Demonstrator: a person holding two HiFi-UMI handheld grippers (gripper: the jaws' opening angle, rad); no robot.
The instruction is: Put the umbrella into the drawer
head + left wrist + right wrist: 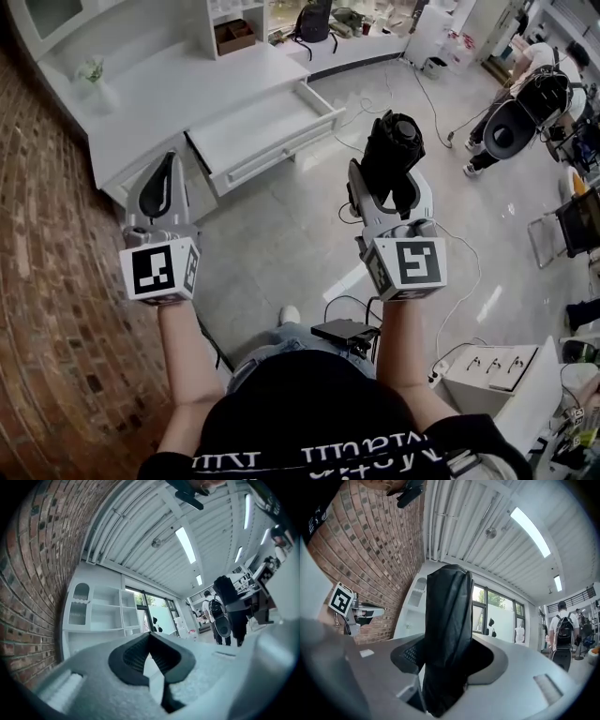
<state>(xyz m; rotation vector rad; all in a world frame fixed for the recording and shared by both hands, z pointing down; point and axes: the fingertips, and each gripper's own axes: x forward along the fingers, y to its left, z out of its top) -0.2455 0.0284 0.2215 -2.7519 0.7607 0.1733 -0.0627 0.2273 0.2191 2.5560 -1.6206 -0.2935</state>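
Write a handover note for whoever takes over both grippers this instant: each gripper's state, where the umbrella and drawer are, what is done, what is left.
Left gripper: shut, empty.
Right gripper: shut on the folded black umbrella, held upright.
Drawer: pulled open from the white cabinet, ahead, nothing visible inside. The umbrella is over the floor, short of it.
Done: umbrella in grip, drawer open.
Left: carry the umbrella over the drawer, lay it in, release.
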